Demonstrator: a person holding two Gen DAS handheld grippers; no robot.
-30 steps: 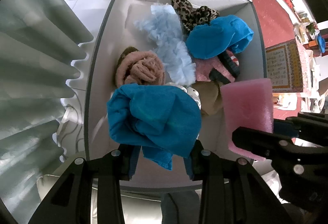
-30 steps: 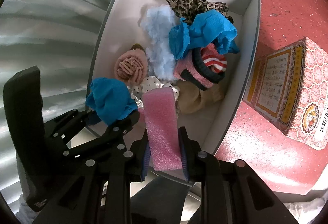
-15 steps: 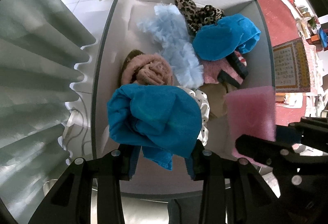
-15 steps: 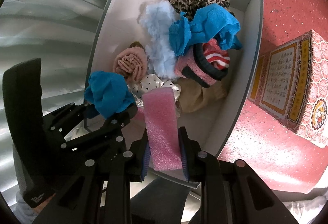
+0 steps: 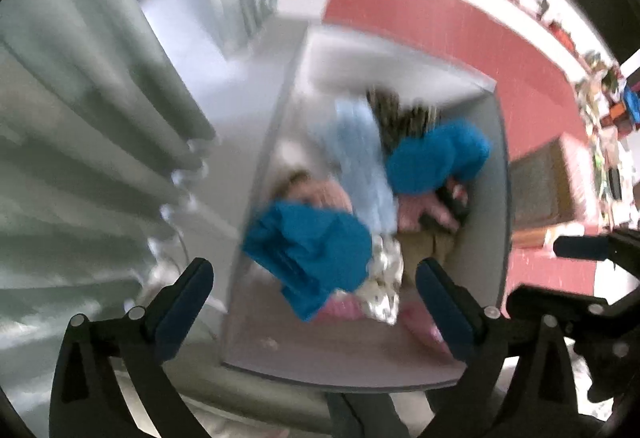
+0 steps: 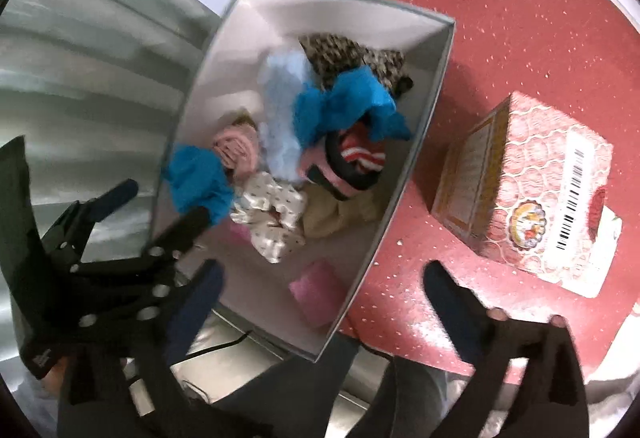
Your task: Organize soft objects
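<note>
A white box with a grey rim (image 6: 424, 129) holds several soft things. My left gripper (image 5: 316, 294) hangs above its near left part, jaws opening wide, with nothing pressed between the pads. The blue cloth (image 5: 312, 250) lies loose below it in the box, also visible in the right wrist view as the blue cloth (image 6: 196, 177). My right gripper (image 6: 326, 298) hangs over the near right corner, jaws opening, with nothing between them. The pink foam piece (image 6: 316, 290) lies on the box floor beneath it. The left wrist view is blurred.
The box also holds a second blue cloth (image 6: 348, 101), light blue fluff (image 6: 280, 105), leopard fabric (image 6: 340, 53), a pink roll (image 6: 236, 149), a striped knit (image 6: 352, 161) and a dotted cloth (image 6: 272, 213). A patterned carton (image 6: 532, 189) stands on the red surface (image 6: 500, 17). Grey curtain (image 6: 80, 57) hangs left.
Both grippers have opened and risen. The blue cloth left the left jaws and the pink foam left the right jaws; both now lie in the box.
</note>
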